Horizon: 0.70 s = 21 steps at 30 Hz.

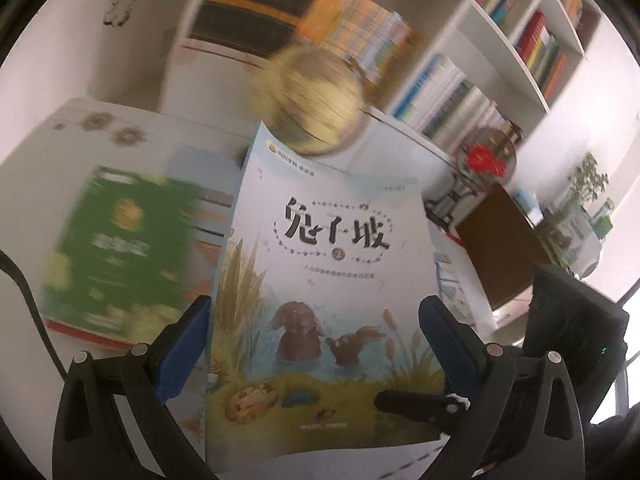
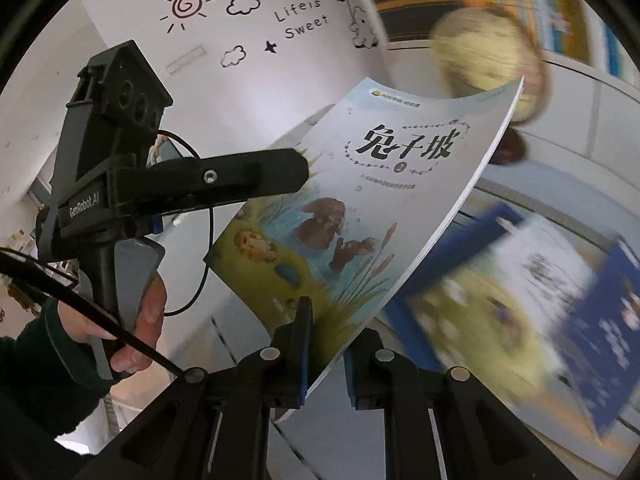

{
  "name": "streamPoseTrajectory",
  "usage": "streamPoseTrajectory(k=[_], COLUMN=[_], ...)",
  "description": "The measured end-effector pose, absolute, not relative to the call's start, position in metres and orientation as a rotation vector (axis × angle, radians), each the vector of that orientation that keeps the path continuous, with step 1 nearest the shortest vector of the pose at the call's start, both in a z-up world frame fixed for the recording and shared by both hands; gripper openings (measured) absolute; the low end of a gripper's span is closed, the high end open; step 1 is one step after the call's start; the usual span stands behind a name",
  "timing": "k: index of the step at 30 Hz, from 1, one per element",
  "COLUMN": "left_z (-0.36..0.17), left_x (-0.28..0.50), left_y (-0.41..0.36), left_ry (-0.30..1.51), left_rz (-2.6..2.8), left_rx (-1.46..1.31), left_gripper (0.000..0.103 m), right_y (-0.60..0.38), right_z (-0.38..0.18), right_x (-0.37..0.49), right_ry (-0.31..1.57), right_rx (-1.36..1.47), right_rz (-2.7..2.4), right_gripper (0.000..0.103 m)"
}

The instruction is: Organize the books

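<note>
A thin pale-blue picture book (image 1: 320, 280) with two brown rabbits on its cover is held up in the air, bending. It also shows in the right wrist view (image 2: 360, 208). My right gripper (image 2: 326, 360) is shut on the book's lower edge; one of its fingers (image 1: 420, 402) lies over the cover in the left wrist view. My left gripper (image 1: 316, 344) has its fingers wide apart on either side of the book; seen from the right (image 2: 224, 178), one finger lies against the book's left edge.
A green book (image 1: 116, 252) lies on the white table (image 1: 52, 140) at left. A blue and white book (image 2: 560, 292) lies on the table at right. A globe (image 1: 312, 100), a white bookshelf (image 1: 460, 32) full of books, a red flower ornament (image 1: 486, 160) and plants (image 1: 584, 196) stand behind.
</note>
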State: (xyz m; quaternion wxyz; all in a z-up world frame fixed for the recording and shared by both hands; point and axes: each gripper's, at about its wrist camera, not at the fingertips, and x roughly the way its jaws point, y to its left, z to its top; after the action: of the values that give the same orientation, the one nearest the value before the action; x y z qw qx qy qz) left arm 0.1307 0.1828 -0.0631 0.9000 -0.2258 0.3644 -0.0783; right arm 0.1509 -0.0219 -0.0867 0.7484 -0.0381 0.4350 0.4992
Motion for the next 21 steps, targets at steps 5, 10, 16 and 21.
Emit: streamPoseTrajectory(k=[5, 10, 16, 21], left_z=[-0.065, -0.079, -0.119, -0.146], left_x=[0.135, 0.152, 0.180, 0.186], left_y=[0.257, 0.313, 0.353, 0.360], left_ry=[0.751, 0.735, 0.785, 0.824], left_rz=[-0.135, -0.106, -0.082, -0.083], left_rx=[-0.460, -0.490, -0.575, -0.608], left_gripper=[0.100, 0.100, 0.100, 0.100], right_y=[0.057, 0.117, 0.157, 0.182], right_z=[-0.099, -0.113, -0.139, -0.163], right_x=[0.162, 0.189, 0.222, 0.245], right_ry=[0.978, 1.030, 1.114, 1.184], right_rx=[-0.047, -0.002, -0.002, -0.019], right_rz=[1.107, 1.104, 1.082, 1.040], right_gripper=[0.013, 0.013, 0.014, 0.015])
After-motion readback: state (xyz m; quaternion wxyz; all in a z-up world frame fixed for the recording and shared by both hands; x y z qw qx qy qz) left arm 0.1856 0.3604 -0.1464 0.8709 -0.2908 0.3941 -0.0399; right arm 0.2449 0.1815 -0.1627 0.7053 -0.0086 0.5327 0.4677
